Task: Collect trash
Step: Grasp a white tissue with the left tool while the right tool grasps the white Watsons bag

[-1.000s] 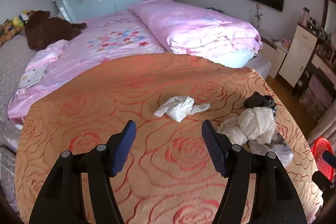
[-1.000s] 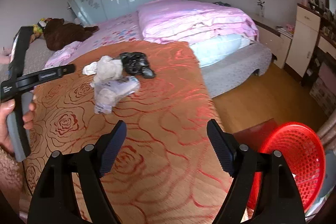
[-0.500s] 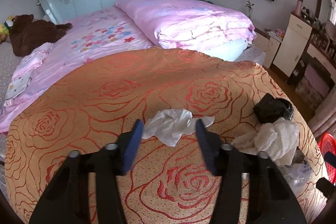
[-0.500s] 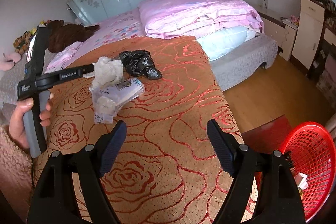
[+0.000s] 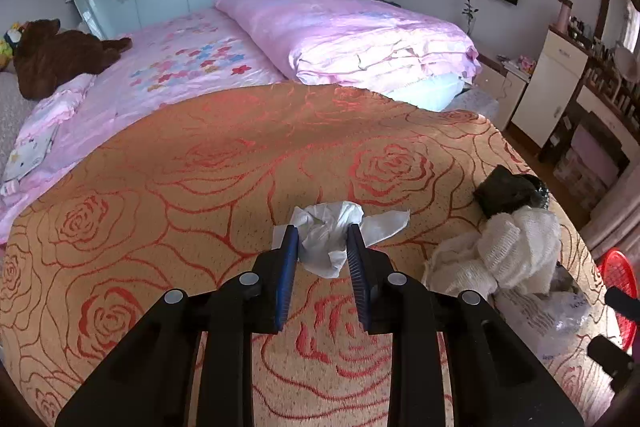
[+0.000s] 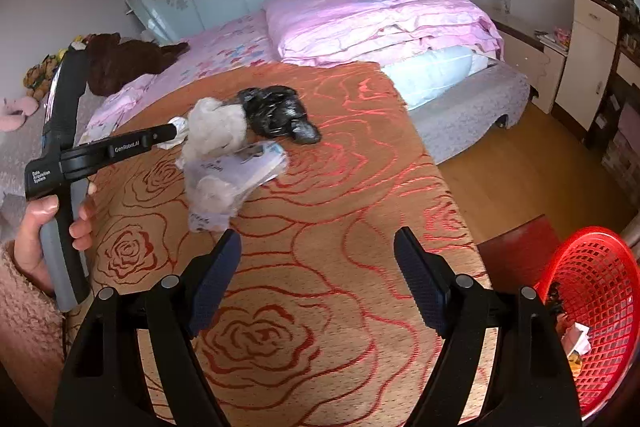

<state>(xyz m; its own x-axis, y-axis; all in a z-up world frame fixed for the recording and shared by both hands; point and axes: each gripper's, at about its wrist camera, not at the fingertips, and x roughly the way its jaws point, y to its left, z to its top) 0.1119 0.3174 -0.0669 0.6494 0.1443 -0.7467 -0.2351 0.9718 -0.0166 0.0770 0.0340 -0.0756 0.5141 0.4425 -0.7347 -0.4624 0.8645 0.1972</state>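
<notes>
A crumpled white tissue (image 5: 324, 235) lies on the orange rose bedspread (image 5: 200, 187). My left gripper (image 5: 322, 239) is closing on it, and its blue pads touch the tissue on both sides. In the right wrist view the left gripper (image 6: 172, 133) reaches in from the left, held by a hand (image 6: 44, 227). My right gripper (image 6: 318, 247) hovers open over bare bedspread, nothing between its fingers. Just beyond it lie a white cloth wad (image 6: 216, 127), a black bag (image 6: 276, 111) and a clear plastic wrapper (image 6: 232, 179).
A red mesh basket (image 6: 592, 307) with some scraps inside stands on the wooden floor at the bed's right edge. A folded pink duvet (image 5: 360, 35) and a brown plush toy (image 5: 60, 55) lie further up the bed. Cabinets line the right wall.
My left gripper moved forward and down to the tissue, and its jaws narrowed from wide apart to touching it. The right gripper drifted slightly, jaws unchanged.
</notes>
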